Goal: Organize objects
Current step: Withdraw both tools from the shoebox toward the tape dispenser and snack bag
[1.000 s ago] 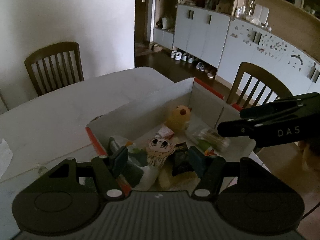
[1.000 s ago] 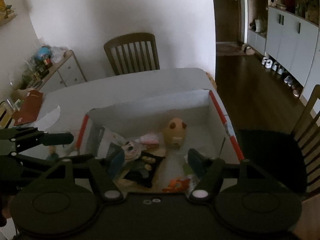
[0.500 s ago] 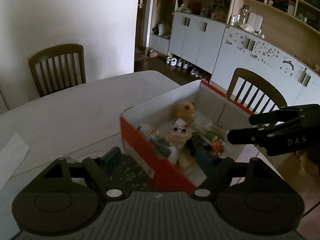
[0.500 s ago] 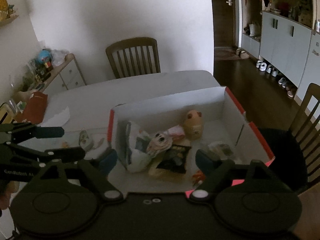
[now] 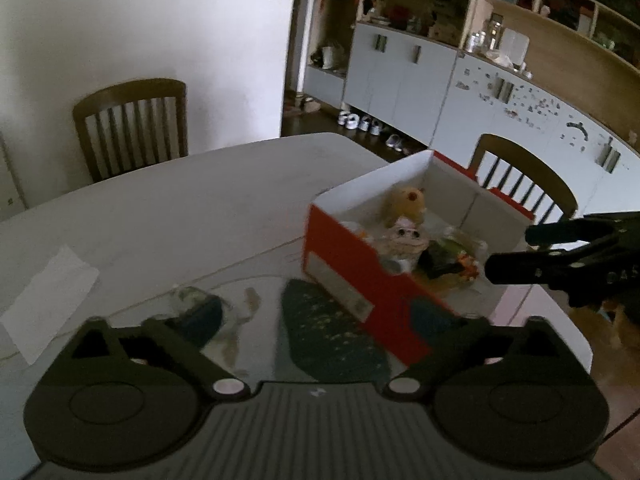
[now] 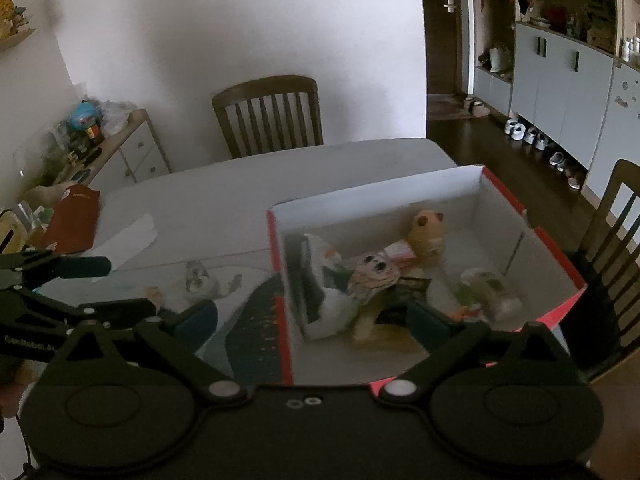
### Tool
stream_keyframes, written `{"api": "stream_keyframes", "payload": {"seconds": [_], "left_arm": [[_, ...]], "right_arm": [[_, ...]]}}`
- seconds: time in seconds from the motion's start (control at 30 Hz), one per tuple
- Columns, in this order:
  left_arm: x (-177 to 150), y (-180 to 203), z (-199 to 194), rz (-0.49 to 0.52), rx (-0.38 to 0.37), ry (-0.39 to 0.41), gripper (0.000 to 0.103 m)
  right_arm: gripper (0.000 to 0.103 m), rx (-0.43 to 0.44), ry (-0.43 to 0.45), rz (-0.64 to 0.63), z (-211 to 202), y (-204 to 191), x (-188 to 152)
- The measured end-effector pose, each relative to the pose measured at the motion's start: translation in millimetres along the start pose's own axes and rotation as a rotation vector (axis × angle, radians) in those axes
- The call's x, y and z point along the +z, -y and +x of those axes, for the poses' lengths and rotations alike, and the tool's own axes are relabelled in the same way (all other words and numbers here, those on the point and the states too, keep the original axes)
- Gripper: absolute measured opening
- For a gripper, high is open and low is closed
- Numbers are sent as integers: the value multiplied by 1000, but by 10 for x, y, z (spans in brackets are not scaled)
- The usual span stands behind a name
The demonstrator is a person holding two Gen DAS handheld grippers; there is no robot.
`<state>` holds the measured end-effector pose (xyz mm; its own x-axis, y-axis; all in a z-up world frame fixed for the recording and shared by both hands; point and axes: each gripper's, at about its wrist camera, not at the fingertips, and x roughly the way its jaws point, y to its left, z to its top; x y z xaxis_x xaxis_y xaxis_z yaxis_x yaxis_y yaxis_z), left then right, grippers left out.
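A red cardboard box (image 5: 352, 280) with white inside walls (image 6: 360, 208) stands on the table's right part. It holds a tan plush toy (image 6: 426, 232), a big-eyed doll (image 6: 372, 276), a white pouch (image 6: 320, 300) and small packets (image 6: 484, 288). My left gripper (image 5: 316, 316) is open and empty, left of the box above the table; it also shows in the right wrist view (image 6: 80, 280). My right gripper (image 6: 312, 320) is open and empty at the box's near left corner; it also shows in the left wrist view (image 5: 560, 248).
A dark patterned mat (image 6: 256, 328) and a small clear-wrapped item (image 6: 198, 276) lie left of the box. A white paper (image 5: 48, 304) lies further left. Chairs stand at the far side (image 6: 268, 116) and the right (image 5: 520, 180). A cluttered sideboard (image 6: 100, 148) is left.
Both grippers have pulled back and to the left from over the box. The box now sits further right in both views, and the mat and small item have come into sight.
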<state>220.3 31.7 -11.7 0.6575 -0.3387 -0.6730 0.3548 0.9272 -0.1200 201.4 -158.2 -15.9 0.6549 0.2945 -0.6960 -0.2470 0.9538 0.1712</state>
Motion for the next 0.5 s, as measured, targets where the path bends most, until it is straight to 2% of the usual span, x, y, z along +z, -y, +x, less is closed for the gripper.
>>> {"api": "stream_keyframes", "payload": {"seconds": [0.23,0.4,0.5], "left_arm": [[-144,-342,-25,-25,32,10,103],[-234,-571,55,-55,59,-20,103],[-294,-648,140,-9,86,-28,103]], "right_arm": [[101,7,-22,-32,112,-289,-23],[101,25,-48,-68,234,-482,-13],[101,34,-57,-90,319,-597,28]]}}
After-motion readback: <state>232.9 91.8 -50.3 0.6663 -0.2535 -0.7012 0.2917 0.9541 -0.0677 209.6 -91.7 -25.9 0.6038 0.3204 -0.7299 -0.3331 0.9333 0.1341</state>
